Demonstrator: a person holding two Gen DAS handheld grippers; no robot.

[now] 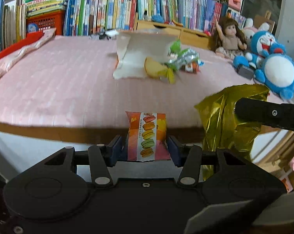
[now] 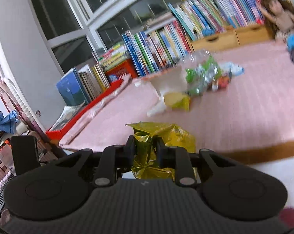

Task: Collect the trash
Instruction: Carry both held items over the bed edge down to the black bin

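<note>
My left gripper (image 1: 146, 146) is shut on a macaron snack packet (image 1: 147, 134), orange and pink, held upright at the near edge of the pink bed (image 1: 49, 89). My right gripper (image 2: 146, 148) is shut on a crumpled gold foil bag (image 2: 162, 136). In the left wrist view, that gold foil bag (image 1: 221, 113) hangs at the right under the right gripper's black finger (image 1: 267, 115). Further out on the bed lies a trash pile (image 1: 174, 62): a white paper bag (image 1: 135, 54), a yellow wrapper, green and silver wrappers. The same trash pile (image 2: 193, 83) appears blurred in the right wrist view.
Rows of books (image 1: 108, 9) and wooden drawers (image 1: 166, 29) line the far side of the bed. A doll (image 1: 230, 37) and a blue plush toy (image 1: 271, 64) sit at the right. A red basket (image 1: 43, 22) and folded pink bedding (image 1: 20, 52) lie at the left.
</note>
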